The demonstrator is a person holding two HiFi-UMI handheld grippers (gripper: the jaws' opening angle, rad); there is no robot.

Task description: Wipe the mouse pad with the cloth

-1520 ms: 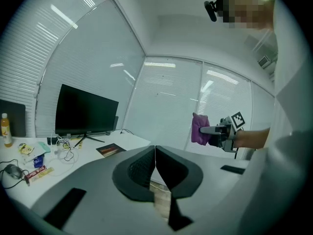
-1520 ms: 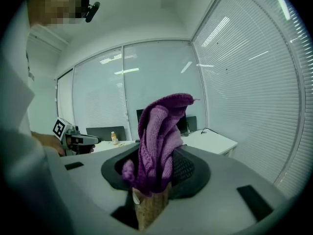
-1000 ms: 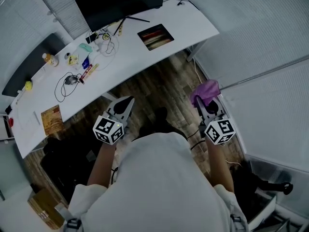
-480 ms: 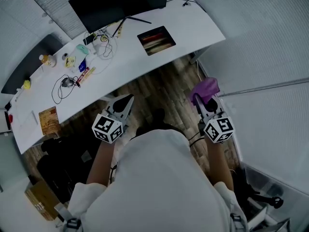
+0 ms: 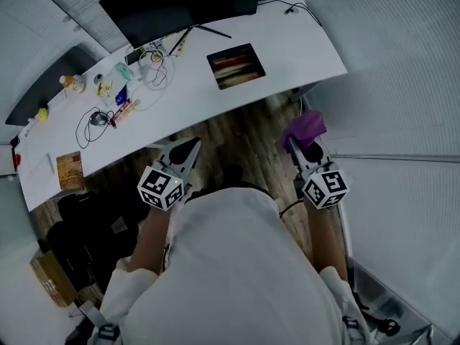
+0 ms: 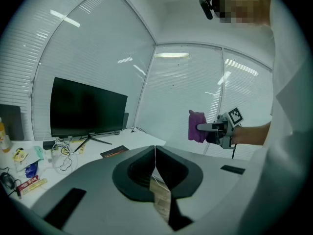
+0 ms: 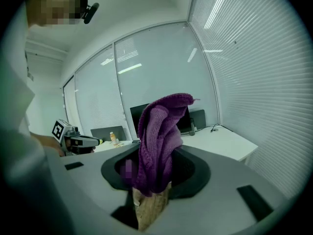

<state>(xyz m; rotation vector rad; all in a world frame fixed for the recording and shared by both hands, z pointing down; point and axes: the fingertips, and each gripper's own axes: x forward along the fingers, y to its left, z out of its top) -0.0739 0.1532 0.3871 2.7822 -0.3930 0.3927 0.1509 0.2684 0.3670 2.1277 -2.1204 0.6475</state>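
Right gripper, center right, pinches the purple cloth in its jaws. Left gripper has jaws pressed together, empty. Mouse pad lies on the tabletop, upper center.

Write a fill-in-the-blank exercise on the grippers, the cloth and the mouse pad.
The right gripper is shut on the ___ cloth.
The left gripper is shut, holding ___.
The mouse pad lies on the ___ desk, touched by neither gripper.
Missing words: purple; nothing; white.
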